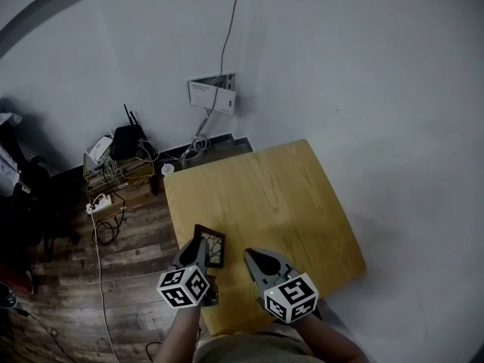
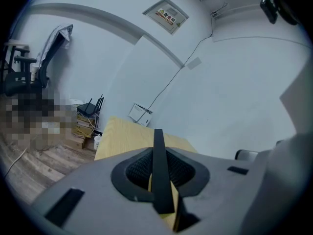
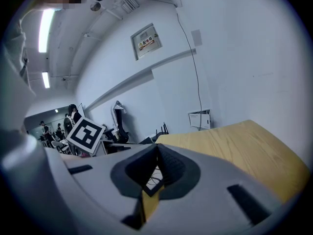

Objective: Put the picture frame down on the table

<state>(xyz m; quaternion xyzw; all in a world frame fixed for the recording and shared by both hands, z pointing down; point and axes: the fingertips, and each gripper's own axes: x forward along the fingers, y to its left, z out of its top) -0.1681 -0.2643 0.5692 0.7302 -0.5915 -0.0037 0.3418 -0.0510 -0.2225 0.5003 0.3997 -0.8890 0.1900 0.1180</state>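
A small dark picture frame (image 1: pixel 212 246) stands upright over the near left part of the wooden table (image 1: pixel 265 195). My left gripper (image 1: pixel 198 249) is shut on the frame's near edge. In the left gripper view the frame (image 2: pixel 159 175) shows edge-on as a dark strip pinched between the jaws, with the table (image 2: pixel 122 136) beyond. My right gripper (image 1: pixel 253 257) hovers just right of the frame, shut and holding nothing. In the right gripper view the jaws meet at the tip of my right gripper (image 3: pixel 157 147), and a corner of the frame (image 3: pixel 152 178) shows through the gap below.
A white wall runs behind and to the right of the table. On the wooden floor at left is a low shelf with a router (image 1: pixel 125 141) and cables. A white box (image 1: pixel 212 93) hangs on the wall. A small white cup (image 1: pixel 167 169) sits by the table's far left corner.
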